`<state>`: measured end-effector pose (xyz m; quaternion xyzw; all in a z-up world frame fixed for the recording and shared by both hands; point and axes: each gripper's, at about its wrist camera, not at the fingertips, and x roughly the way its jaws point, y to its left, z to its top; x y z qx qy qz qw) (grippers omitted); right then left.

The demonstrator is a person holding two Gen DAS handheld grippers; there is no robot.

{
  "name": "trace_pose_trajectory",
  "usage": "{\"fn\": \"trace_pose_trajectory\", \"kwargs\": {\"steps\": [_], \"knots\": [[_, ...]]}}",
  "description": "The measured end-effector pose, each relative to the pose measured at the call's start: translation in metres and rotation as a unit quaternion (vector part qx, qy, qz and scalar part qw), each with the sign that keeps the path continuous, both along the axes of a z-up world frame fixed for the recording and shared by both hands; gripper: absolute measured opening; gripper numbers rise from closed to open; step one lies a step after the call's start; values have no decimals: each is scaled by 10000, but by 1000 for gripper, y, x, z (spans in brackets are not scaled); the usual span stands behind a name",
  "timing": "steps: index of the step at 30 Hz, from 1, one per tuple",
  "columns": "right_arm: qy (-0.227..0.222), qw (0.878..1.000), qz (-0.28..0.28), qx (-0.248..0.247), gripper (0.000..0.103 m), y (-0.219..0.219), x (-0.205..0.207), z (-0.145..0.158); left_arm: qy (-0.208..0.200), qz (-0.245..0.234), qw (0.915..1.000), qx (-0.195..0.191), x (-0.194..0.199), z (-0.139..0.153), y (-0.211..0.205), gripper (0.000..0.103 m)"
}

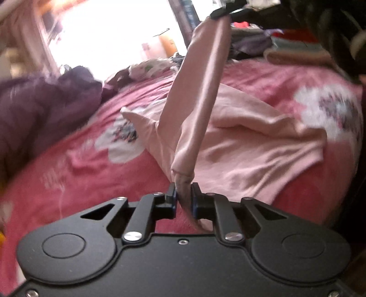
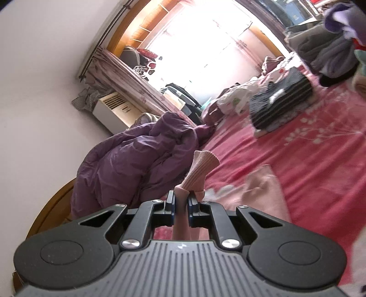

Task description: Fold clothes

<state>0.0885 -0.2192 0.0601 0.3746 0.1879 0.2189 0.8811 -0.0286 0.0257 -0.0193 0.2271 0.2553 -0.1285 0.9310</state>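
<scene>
A light pink sweatshirt lies spread on the pink floral bedspread. One sleeve is lifted and stretched taut between both grippers. My left gripper is shut on the sleeve's near end, just above the bed. My right gripper shows at the top of the left wrist view, holding the sleeve's far end high. In the right wrist view my right gripper is shut on the ribbed pink cuff, and part of the sweatshirt lies below on the bedspread.
A crumpled purple duvet is heaped at the left side of the bed, also in the left wrist view. A striped folded stack and a pile of dark clothes lie at the far end. A bright window is behind.
</scene>
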Motion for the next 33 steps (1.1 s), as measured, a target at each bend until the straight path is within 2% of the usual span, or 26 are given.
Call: {"fn": "trace_pose_trajectory", "kwargs": {"steps": [7,14,17,20,22,23,25,27,29,31,33], "knots": [[235,9995,-202,65,13,-39,-15,-34,-162,-408,9972,613,-7,-11,-20,11],[648,9968,-450,107,12,-64,-30,-81,-51,-685,9939,867,-10,-18,-26,10],[857,9945,-574,179,13,-71,-36,-103,116,-827,9946,615,-10,-10,-18,11],[1012,9925,-630,253,13,-71,-36,-117,462,-1162,9921,-118,-11,10,3,14],[986,9927,-647,269,13,-70,-35,-119,492,-1196,9885,-787,-12,28,29,14],[974,9927,-656,278,13,-70,-35,-120,474,-1135,9859,-1135,-12,35,43,14],[858,9940,-595,312,13,-71,-34,-117,362,-715,9810,-1766,-5,45,70,14],[772,9949,-552,335,13,-69,-35,-114,336,-328,9745,-2194,6,46,86,14],[710,9954,-517,376,12,-68,-34,-113,401,-182,9711,-2348,17,43,86,14],[644,9958,-489,420,13,-69,-33,-110,564,-303,9737,-2186,24,35,70,14],[544,9966,-425,454,13,-69,-34,-105,737,-512,9787,-1846,28,27,51,14]]}}
